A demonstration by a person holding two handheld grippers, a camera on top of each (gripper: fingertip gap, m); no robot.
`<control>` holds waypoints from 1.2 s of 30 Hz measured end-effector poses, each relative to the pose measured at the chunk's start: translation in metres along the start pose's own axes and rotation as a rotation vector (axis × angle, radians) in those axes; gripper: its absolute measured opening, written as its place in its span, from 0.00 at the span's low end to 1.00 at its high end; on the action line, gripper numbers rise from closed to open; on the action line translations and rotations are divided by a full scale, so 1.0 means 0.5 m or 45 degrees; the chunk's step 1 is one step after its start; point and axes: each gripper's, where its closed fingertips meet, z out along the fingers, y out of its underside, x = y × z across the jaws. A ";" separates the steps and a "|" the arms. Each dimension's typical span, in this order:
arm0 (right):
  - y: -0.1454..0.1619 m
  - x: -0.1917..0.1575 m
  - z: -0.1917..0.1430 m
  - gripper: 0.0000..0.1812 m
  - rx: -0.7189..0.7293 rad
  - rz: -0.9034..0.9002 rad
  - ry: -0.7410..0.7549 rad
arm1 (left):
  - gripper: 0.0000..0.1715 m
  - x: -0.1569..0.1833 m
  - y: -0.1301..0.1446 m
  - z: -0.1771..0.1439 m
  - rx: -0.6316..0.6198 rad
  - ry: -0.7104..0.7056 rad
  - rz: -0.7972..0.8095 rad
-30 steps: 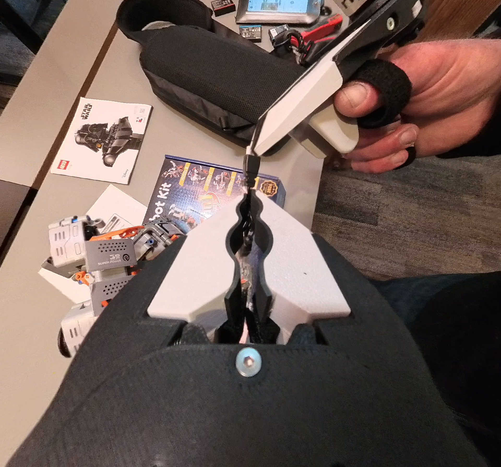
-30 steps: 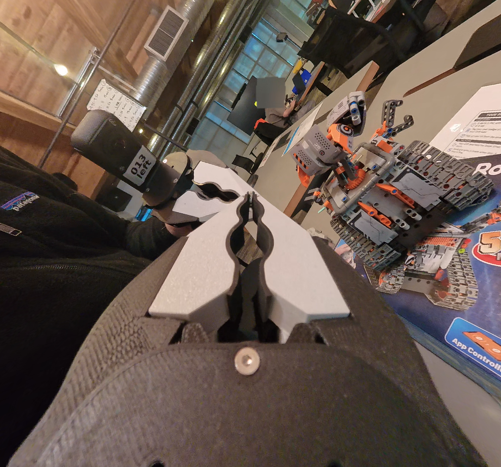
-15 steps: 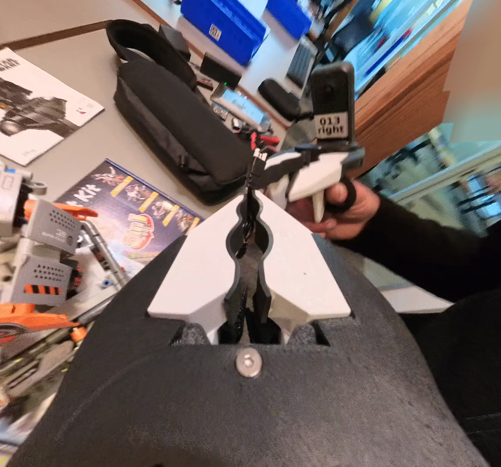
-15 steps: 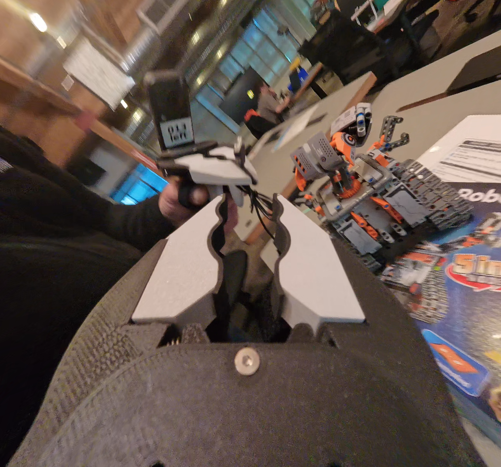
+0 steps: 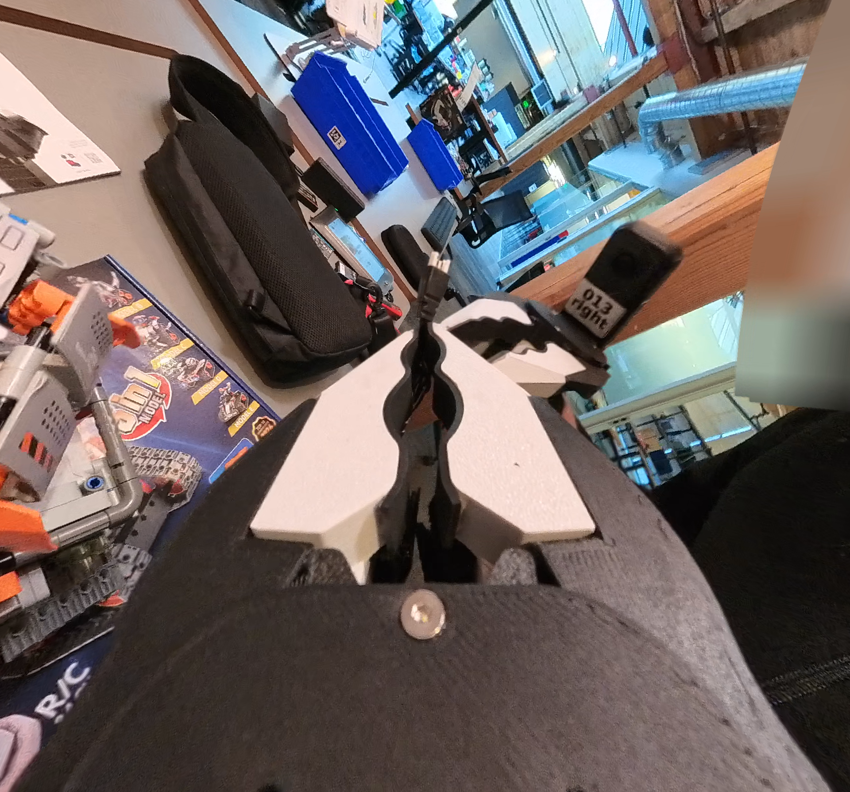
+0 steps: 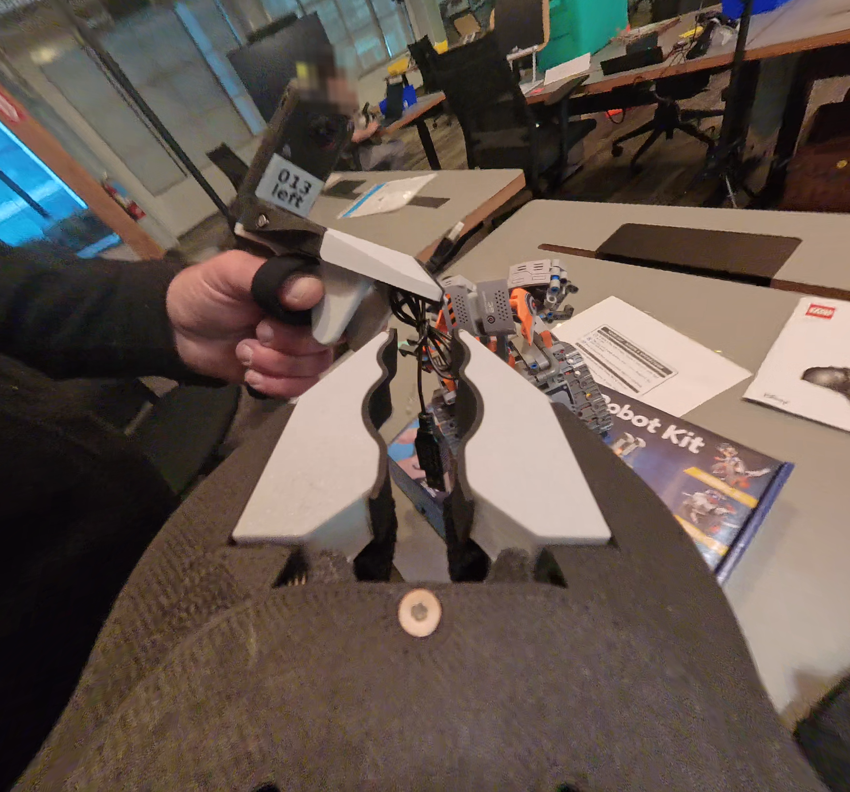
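Observation:
My left gripper [image 5: 425,333] is shut on a thin black cable [image 5: 432,296], whose small connector sticks out past the fingertips. In the right wrist view the left gripper [image 6: 437,296] is held by a hand up and to the left, with the cable [image 6: 414,310] bunched under it. The cable's black USB plug [image 6: 430,452] hangs down between the fingers of my right gripper [image 6: 425,342], which is open and grips nothing. The right gripper [image 5: 478,337] also shows just behind the left one. A grey and orange brick robot [image 6: 515,323] stands just beyond.
The brick robot [image 5: 50,402] stands on a blue kit box [image 6: 690,461] on the grey table [image 6: 782,586]. A white sheet [image 6: 644,356] and a booklet [image 6: 809,365] lie to the right. A black bag [image 5: 257,236] and blue bins [image 5: 349,126] lie farther back. Left and right tips are no more than a few centimetres apart.
My right gripper has opened and let go of the cable, and now looks across the table. My left gripper has tilted upward, still shut on the cable. The USB plug now hangs free.

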 end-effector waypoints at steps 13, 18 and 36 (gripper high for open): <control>-0.046 -0.017 0.023 0.00 0.165 0.461 -0.329 | 0.01 0.035 -0.043 -0.013 -0.059 0.044 0.056; -0.075 -0.007 0.024 0.00 0.399 0.812 -0.457 | 0.21 0.052 -0.075 -0.050 0.076 0.094 0.058; -0.096 -0.074 0.049 0.00 0.283 0.761 -0.630 | 0.00 0.080 -0.017 -0.083 -0.103 0.126 0.153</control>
